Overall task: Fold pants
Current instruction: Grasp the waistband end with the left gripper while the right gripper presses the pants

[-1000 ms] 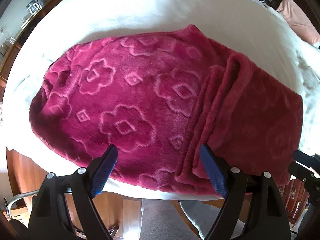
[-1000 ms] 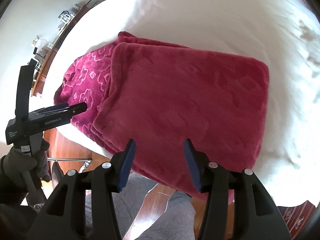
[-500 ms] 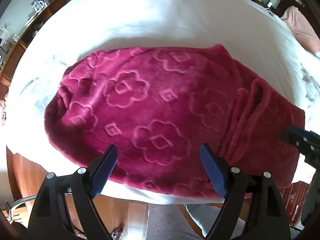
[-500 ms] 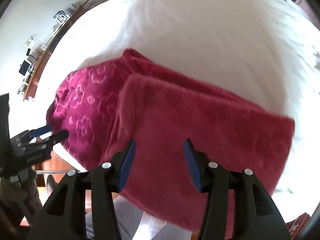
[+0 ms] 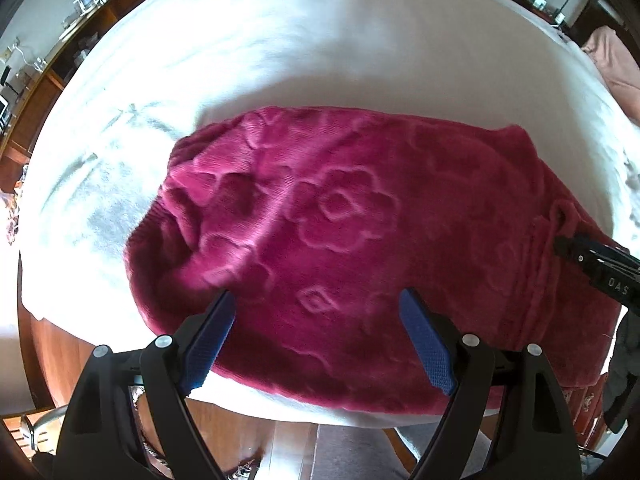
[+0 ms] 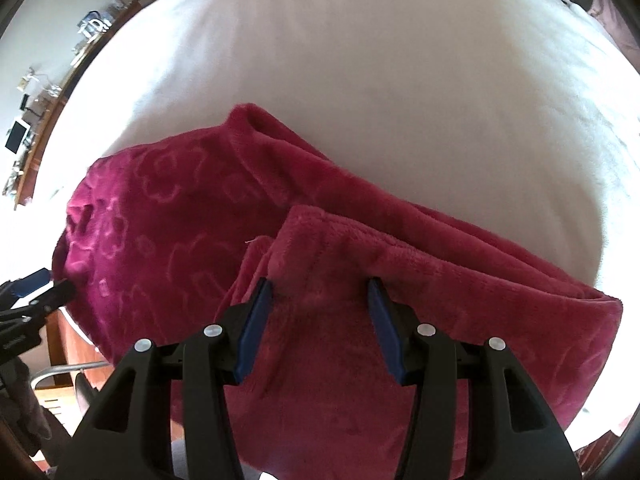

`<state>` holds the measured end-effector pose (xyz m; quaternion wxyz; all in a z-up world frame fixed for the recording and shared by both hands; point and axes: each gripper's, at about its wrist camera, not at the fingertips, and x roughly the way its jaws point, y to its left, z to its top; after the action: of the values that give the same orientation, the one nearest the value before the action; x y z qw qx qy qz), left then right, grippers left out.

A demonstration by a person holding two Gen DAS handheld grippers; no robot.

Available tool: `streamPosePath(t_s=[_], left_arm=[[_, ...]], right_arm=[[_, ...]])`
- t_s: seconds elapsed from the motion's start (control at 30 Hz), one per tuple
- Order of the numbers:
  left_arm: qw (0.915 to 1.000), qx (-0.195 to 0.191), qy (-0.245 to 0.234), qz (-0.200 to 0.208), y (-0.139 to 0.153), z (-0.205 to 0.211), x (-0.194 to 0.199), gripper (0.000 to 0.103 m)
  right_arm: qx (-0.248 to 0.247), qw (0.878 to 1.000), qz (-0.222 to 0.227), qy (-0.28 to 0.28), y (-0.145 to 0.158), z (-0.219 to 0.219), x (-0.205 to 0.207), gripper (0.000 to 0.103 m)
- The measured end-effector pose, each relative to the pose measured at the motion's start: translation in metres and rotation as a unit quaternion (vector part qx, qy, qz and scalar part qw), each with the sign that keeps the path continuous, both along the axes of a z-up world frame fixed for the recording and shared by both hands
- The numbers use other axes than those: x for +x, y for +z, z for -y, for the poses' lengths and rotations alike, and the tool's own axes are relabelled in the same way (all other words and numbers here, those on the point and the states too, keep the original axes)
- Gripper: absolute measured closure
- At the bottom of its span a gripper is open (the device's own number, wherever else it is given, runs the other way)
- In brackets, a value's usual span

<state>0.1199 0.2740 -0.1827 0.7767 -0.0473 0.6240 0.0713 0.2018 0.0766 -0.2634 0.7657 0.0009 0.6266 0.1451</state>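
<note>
Magenta fleece pants (image 5: pixel 340 216) with an embossed flower pattern lie folded on a white bed (image 5: pixel 320 40), near its front edge. My left gripper (image 5: pixel 318 300) is open, low over the pants' left part, its blue pads either side of the fabric. My right gripper (image 6: pixel 320 284) is open over the folded-over plain layer (image 6: pixel 400 280) of the pants (image 6: pixel 160 220), close to its edge. The right gripper's tip shows at the right of the left wrist view (image 5: pixel 592 260); the left gripper's tip shows at the left of the right wrist view (image 6: pixel 36 292).
The white bed cover (image 6: pixel 380 80) stretches far behind the pants. A wooden sideboard (image 5: pixel 60 48) with a kettle and small items runs along the left wall. A pink pillow (image 5: pixel 612 64) lies at the far right. Wooden floor (image 5: pixel 256 432) shows below the bed edge.
Both grippers have moved forward and down toward the pants. The left one has shifted left along the pants; the right one now hovers at the folded layer's edge. Jaws stay open.
</note>
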Motion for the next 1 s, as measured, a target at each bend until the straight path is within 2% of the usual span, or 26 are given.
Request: streamPosePath(t_s=[0.17, 0.43, 0.57, 0.87, 1.0], left_arm=[[1.0000, -0.004, -0.001, -0.005, -0.007, -0.023, 0.009, 0.020], [1.0000, 0.001, -0.010, 0.001, -0.013, -0.051, 0.024, 0.020], [0.9998, -0.013, 0.015, 0.002, -0.017, -0.077, 0.030, 0.020], [0.9944, -0.038, 0.098, 0.014, -0.024, -0.149, 0.029, 0.015], [0.9918, -0.042, 0.119, 0.017, -0.032, -0.173, 0.027, 0.013]], right_arm=[[-0.019, 1.000, -0.006, -0.005, -0.011, -0.006, 0.006, 0.047], [-0.063, 0.998, -0.010, -0.009, -0.023, -0.027, 0.012, 0.032], [-0.093, 0.995, -0.012, -0.019, -0.019, -0.034, 0.010, 0.032], [-0.074, 0.997, 0.003, -0.027, 0.006, -0.042, -0.003, 0.032], [-0.066, 0.997, 0.012, -0.024, 0.018, -0.048, -0.010, 0.032]])
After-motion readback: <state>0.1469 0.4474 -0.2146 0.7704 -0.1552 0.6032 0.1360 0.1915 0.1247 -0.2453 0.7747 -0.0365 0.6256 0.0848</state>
